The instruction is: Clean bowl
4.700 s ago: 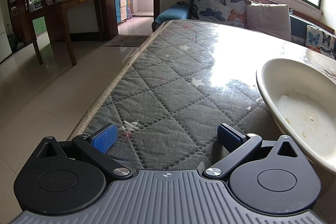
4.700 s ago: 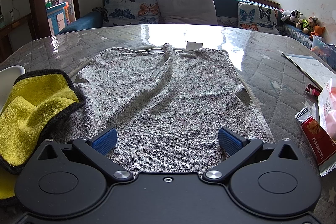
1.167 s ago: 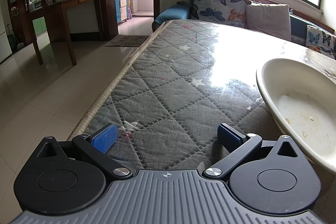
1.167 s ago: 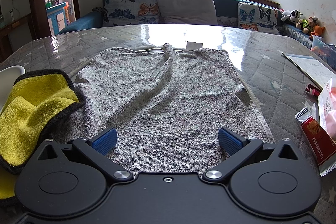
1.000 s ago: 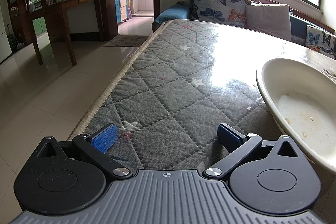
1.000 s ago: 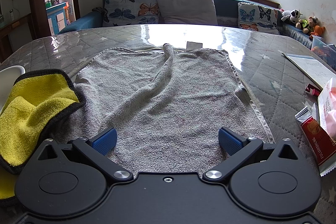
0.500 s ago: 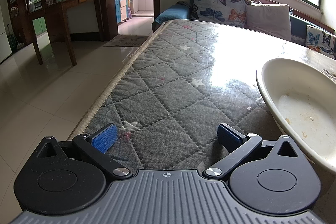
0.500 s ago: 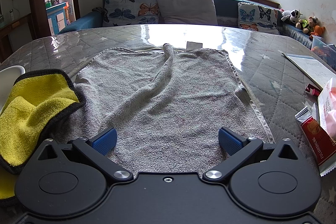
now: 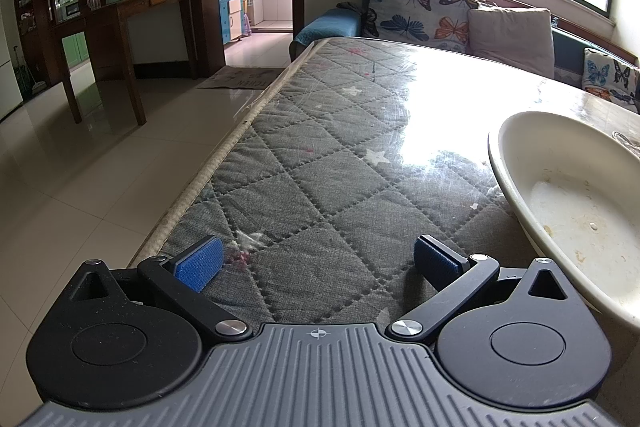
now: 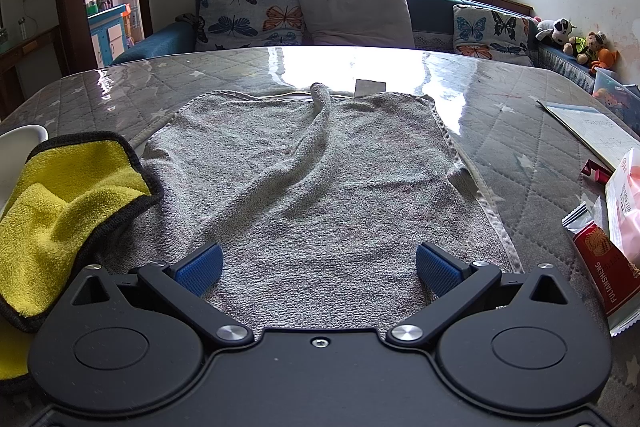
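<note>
Quilted table [image 9: 320, 163]: one bowl [image 9: 568, 203], two cloths [image 10: 312, 195].

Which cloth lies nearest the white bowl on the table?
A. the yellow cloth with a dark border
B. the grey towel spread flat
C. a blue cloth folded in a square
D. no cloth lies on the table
A: in the right wrist view the yellow cloth lies crumpled right beside the white bowl, partly on the grey towel.

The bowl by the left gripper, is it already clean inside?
No, the bowl shows yellowish smears and small crumbs across its inner bottom.
</note>
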